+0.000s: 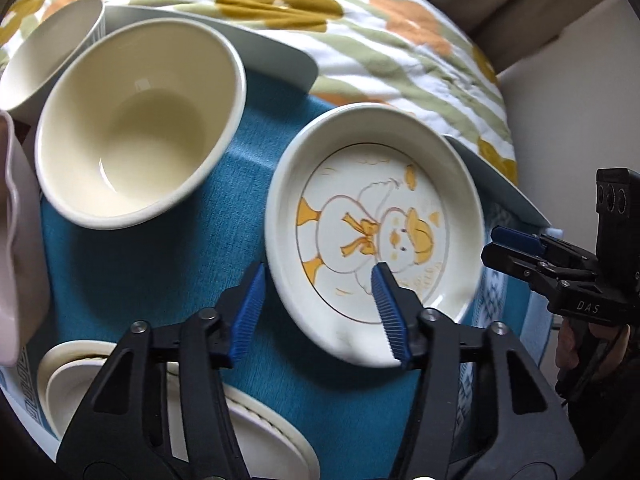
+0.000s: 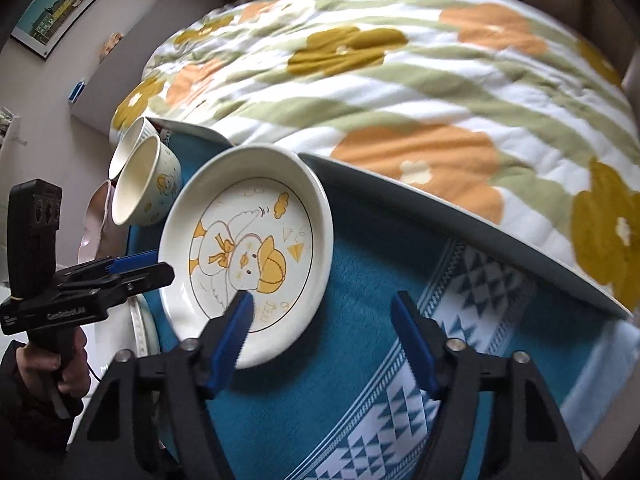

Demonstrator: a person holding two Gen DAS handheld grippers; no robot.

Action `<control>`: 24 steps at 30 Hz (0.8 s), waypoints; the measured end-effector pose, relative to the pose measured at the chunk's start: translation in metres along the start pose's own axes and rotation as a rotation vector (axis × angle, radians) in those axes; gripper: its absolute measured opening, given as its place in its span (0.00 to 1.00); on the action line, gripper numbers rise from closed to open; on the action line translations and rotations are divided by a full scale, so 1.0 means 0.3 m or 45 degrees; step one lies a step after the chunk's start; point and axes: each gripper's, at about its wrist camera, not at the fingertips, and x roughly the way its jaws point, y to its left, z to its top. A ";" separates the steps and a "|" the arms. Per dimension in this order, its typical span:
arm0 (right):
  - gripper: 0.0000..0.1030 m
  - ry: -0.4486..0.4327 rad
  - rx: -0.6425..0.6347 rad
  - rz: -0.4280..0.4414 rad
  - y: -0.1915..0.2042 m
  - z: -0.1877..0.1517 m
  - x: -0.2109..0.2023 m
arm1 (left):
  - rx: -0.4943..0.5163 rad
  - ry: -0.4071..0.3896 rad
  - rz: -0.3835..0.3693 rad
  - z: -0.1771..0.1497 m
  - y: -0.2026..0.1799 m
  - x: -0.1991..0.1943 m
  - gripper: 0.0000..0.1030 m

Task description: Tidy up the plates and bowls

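Left gripper stands wide, its jaws straddling the near rim of the duck plate; no grip is confirmed. Right gripper is likewise spread wide and holds nothing, one blue pad overlapping the plate's near edge. The plate lies on the blue cloth, apart from the cream bowl. A second bowl sits behind the first. A pink dish shows at left edge. Stacked plates lie nearest. A floral quilt lies beyond.
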 end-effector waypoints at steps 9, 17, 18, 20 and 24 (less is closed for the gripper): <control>0.25 0.018 -0.052 0.071 -0.022 0.019 0.063 | -0.060 0.014 0.045 -0.011 0.020 0.040 0.24; 0.14 0.014 -0.083 0.113 -0.003 0.014 0.086 | -0.083 -0.006 0.053 -0.018 0.039 0.031 0.15; 0.14 0.012 -0.087 0.110 -0.001 0.013 0.086 | -0.073 -0.011 0.060 -0.020 0.035 0.030 0.15; 0.14 0.004 -0.126 0.080 0.013 0.009 0.084 | -0.054 -0.019 0.068 -0.022 0.030 0.028 0.15; 0.14 -0.006 -0.208 0.005 0.045 -0.001 0.082 | 0.012 -0.047 0.106 -0.034 0.006 0.008 0.15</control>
